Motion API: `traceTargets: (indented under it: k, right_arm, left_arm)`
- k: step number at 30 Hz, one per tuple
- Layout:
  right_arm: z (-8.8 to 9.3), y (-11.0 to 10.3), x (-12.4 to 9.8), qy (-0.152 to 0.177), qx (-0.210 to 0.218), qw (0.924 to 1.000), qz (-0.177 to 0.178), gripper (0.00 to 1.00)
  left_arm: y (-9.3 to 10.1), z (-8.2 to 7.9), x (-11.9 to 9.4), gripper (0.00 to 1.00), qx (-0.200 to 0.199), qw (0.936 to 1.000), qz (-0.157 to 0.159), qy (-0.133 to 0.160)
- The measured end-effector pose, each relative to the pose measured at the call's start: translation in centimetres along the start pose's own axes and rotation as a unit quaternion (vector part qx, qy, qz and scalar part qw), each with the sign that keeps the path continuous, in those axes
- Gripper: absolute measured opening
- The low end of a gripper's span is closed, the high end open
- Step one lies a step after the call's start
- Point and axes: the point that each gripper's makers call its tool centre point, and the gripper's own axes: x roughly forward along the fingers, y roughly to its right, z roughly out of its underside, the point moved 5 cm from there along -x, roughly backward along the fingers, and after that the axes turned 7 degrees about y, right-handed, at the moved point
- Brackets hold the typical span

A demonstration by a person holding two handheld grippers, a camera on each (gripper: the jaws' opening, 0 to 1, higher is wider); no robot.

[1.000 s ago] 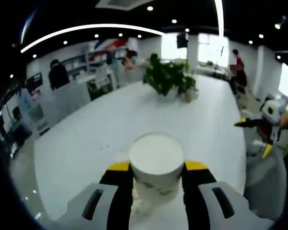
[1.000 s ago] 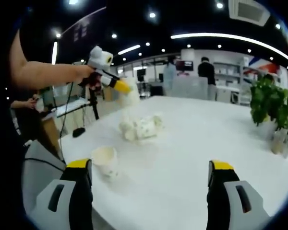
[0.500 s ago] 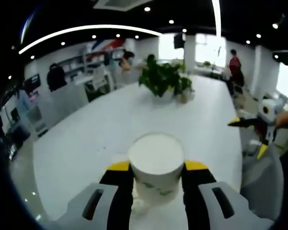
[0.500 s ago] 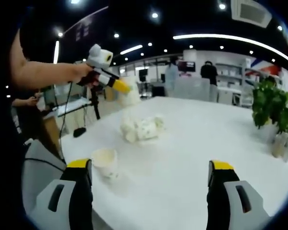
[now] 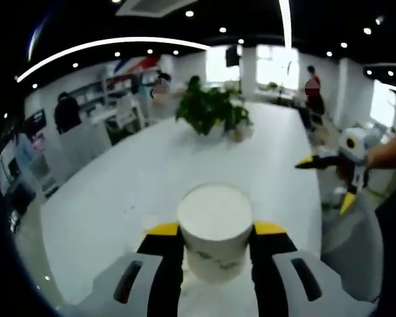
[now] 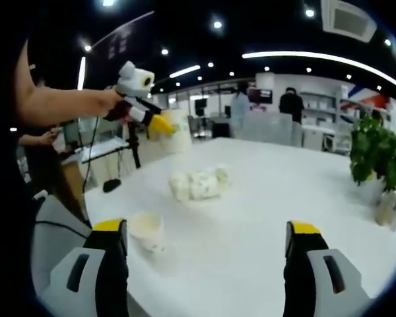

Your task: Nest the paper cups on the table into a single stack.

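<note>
Here the left gripper (image 5: 215,232) clamps 1 paper cup (image 5: 215,228) between its jaws; the right gripper (image 6: 206,232) gapes apart.

Paper cups: 3 units seen.
- 1 held cup (image 5: 214,228) between the jaws of the left hand-held gripper (image 5: 214,232).
- 1 upright cup (image 6: 147,230) near the table (image 6: 264,218) edge.
- 1 lying cup cluster (image 6: 198,183), count within unclear.

Potted plants: 1 (image 6: 375,158).

Hand-held grippers: 2, including the right hand-held gripper (image 6: 208,239).

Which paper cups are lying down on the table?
The nested cups in the middle of the table lie on their sides. The single cup near the edge stands upright, and another cup is held up by the left gripper.
</note>
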Motion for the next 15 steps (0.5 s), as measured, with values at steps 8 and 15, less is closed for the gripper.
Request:
traceTargets:
  k: [8, 15]
  right_arm:
    - [-0.6, 0.0, 0.3, 0.004, -0.001, 1.0000, -0.004, 0.98]
    - [-1.4, -0.5, 0.8, 0.009, -0.005, 0.9998, -0.016, 0.97]
  left_arm:
    - [1.6, 0.0, -0.4, 0.37, 0.002, 0.9999, 0.011, 0.003]
    - [3.1, 0.1, -0.9, 0.37, 0.000, 0.9998, 0.019, 0.008]
